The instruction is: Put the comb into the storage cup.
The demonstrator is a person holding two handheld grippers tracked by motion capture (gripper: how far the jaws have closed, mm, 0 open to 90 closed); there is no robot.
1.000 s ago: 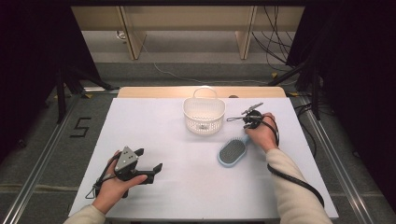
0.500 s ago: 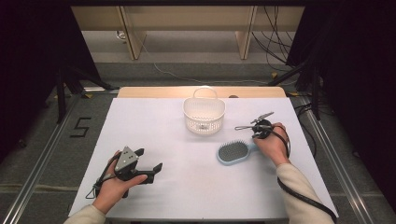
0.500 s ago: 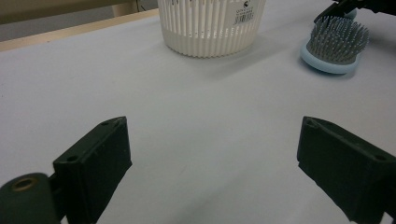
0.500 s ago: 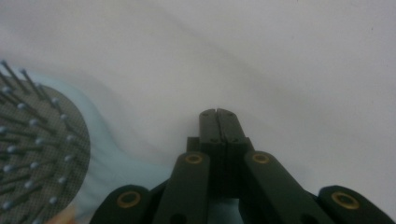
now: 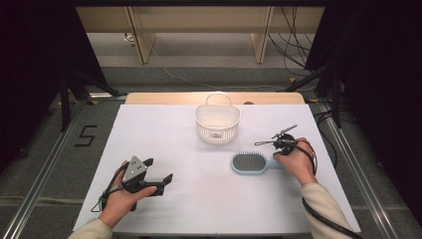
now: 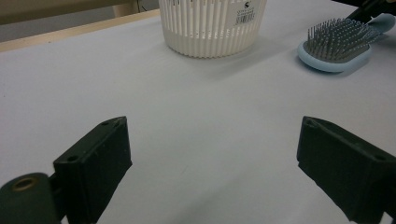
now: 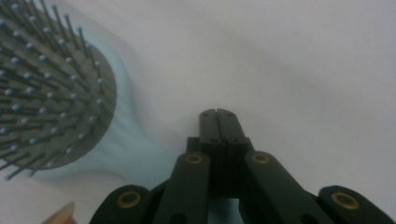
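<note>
The hairbrush (image 5: 251, 163) has swung round since a second ago and now lies bristles up towards the table's (image 5: 209, 204) right edge, in front of the basket (image 5: 217, 122). The right gripper (image 5: 279, 143), jaws together and empty, sits by its handle: nudging step, I reckon. Next, open and grasp. The left gripper (image 5: 158, 178) rests open

Floor mark (image 5: 86, 136): you can read a "5".
Basket (image 6: 212, 28) sticker (image 6: 246, 12): barcode there, digits too small for you to read.
</note>
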